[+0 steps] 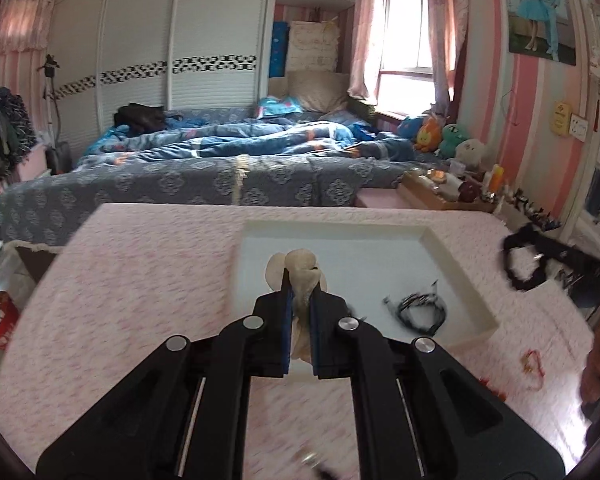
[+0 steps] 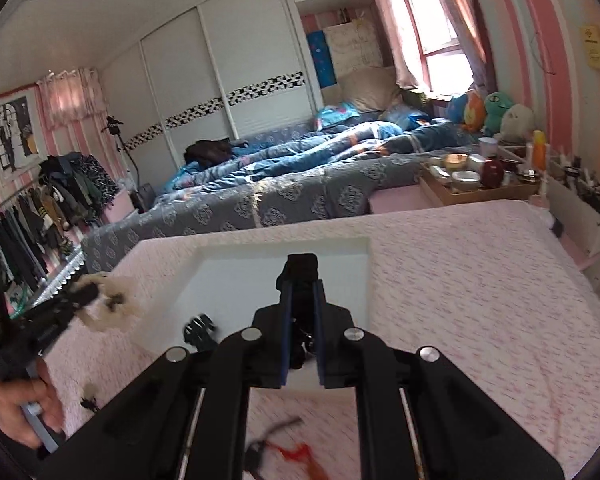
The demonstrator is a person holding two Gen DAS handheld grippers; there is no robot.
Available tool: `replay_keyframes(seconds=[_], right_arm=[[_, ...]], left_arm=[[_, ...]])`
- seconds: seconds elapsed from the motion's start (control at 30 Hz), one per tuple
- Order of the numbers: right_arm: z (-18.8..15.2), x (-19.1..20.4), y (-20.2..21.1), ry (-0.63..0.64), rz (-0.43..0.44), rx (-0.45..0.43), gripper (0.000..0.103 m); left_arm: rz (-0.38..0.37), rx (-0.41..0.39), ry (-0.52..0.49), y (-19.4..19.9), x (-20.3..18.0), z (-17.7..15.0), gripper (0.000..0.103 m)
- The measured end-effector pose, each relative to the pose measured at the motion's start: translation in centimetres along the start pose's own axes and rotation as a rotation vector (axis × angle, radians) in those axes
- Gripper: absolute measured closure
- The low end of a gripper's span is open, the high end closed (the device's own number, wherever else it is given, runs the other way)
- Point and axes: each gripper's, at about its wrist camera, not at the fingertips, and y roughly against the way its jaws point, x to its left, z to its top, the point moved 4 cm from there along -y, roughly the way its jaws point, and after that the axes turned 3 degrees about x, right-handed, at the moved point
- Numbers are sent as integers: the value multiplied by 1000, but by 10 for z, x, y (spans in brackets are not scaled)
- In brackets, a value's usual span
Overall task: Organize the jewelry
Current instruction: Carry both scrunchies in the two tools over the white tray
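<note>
In the left wrist view my left gripper (image 1: 300, 294) is shut on a cream fabric hair piece (image 1: 300, 268), held above the near end of a white tray (image 1: 452, 256). A black corded piece (image 1: 420, 308) lies inside the tray. My right gripper (image 2: 300, 286) is shut on a black fabric piece (image 2: 300, 266) over the same tray (image 2: 188, 280). From the right wrist view the left gripper (image 2: 88, 294) shows at far left with the cream piece (image 2: 118, 306). From the left wrist view the right gripper (image 1: 548, 258) enters at the right, carrying the black loop (image 1: 518, 268).
A pink patterned cloth (image 1: 140, 272) covers the table. On it lie a red bracelet (image 1: 534, 364), a red and black piece (image 2: 292, 450) and a small dark item (image 2: 89, 402). A wooden tray of bottles (image 2: 480, 190) and a bed (image 2: 284, 188) stand behind the table.
</note>
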Motion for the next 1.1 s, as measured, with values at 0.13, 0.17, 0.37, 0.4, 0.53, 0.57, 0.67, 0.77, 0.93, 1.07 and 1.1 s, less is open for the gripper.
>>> replay_keyframes(seconds=[0.13, 0.17, 0.37, 0.4, 0.53, 0.57, 0.67, 0.77, 0.93, 1.07, 1.1], right_arm=[[-1, 12, -30, 2, 45, 30, 93], [-2, 14, -37, 5, 51, 38, 93], [-19, 12, -74, 1, 75, 99, 93], [-23, 13, -76, 6, 85, 109, 93], [-36, 23, -90, 19, 125, 157, 94], [-38, 27, -92, 22, 138, 161, 93], [-42, 31, -94, 41, 138, 168, 93], [-45, 20, -92, 43, 87, 163, 93], [-43, -18, -91, -15, -10, 165, 93], [-50, -35, -99, -29, -57, 201, 92], [-52, -36, -101, -27, -66, 210, 92]], left_arm=[[-17, -1, -21, -23, -14, 5, 99], [-23, 4, -24, -30, -17, 5, 99], [-51, 62, 4, -67, -15, -12, 99], [-62, 68, -2, -70, -17, -16, 99], [-119, 85, -13, -73, -28, -26, 99], [-136, 88, -13, -73, -31, -27, 99], [-152, 93, -41, -72, -41, -31, 99], [-121, 93, -51, -70, -37, -35, 98], [4, 144, 2, -79, 1, -36, 98], [61, 239, 24, -100, 18, -53, 98], [74, 249, 20, -103, 19, -55, 98]])
